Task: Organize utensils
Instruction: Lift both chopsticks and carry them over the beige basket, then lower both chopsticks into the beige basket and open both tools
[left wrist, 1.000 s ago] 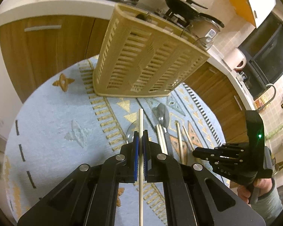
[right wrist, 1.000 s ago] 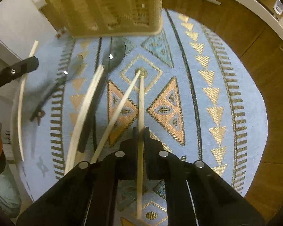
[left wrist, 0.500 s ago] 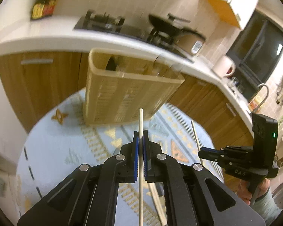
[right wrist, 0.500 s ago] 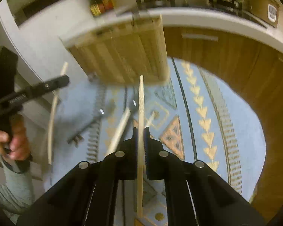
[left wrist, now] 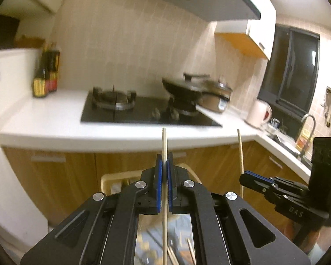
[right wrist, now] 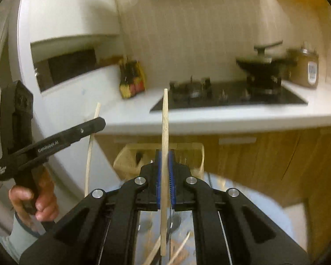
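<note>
The left gripper [left wrist: 164,165] and the right gripper [right wrist: 164,165] are each clamped on one chopstick [left wrist: 164,141], held upright above the slatted basket [right wrist: 130,159]. They look light, stiff and smooth, so a mid-shaft pinch should stop swivelling.

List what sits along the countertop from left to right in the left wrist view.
Sauce bottles → empty gas burner → black wok → rice cooker → white kettle → sink faucet.
</note>
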`<move>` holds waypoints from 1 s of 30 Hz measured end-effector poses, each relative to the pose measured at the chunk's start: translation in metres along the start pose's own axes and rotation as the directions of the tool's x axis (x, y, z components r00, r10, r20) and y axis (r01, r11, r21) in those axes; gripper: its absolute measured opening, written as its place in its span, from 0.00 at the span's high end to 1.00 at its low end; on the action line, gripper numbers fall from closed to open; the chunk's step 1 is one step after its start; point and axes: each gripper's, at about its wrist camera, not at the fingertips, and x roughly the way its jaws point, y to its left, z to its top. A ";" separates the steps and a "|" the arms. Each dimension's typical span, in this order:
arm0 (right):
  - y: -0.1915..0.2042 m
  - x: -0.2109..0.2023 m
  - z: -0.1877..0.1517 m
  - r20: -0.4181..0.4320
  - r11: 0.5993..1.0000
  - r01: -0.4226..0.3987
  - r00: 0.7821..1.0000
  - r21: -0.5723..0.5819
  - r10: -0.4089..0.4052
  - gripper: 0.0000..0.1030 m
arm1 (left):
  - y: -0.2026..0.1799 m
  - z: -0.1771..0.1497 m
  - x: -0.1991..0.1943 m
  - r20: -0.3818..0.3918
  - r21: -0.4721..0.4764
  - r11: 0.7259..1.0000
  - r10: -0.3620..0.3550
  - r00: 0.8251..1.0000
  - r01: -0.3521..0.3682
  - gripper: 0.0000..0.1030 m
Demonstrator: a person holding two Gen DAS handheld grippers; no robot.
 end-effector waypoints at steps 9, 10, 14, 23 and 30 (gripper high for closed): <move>-0.022 0.027 0.045 0.188 0.995 0.101 0.977 0.004 -0.099 0.96 | -0.003 0.030 0.018 0.204 -0.020 1.000 -0.001 0.979 0.005 0.98; -0.026 0.031 0.048 0.212 0.994 0.109 0.971 0.014 -0.109 0.96 | -0.003 0.031 0.022 0.227 -0.027 1.000 0.005 0.974 0.002 0.98; -0.031 0.050 0.053 0.238 0.992 0.123 0.963 0.018 -0.124 0.96 | -0.003 0.032 0.038 0.270 -0.045 0.999 0.042 0.962 -0.031 0.98; -0.042 0.080 0.038 0.251 0.986 0.164 0.954 0.021 -0.163 0.96 | 0.018 0.018 0.073 0.295 -0.147 0.981 0.167 0.941 -0.128 0.98; -0.051 0.091 0.029 0.228 0.985 0.166 0.959 0.037 -0.170 0.96 | 0.024 0.022 0.075 0.323 -0.193 0.978 0.137 0.936 -0.077 0.98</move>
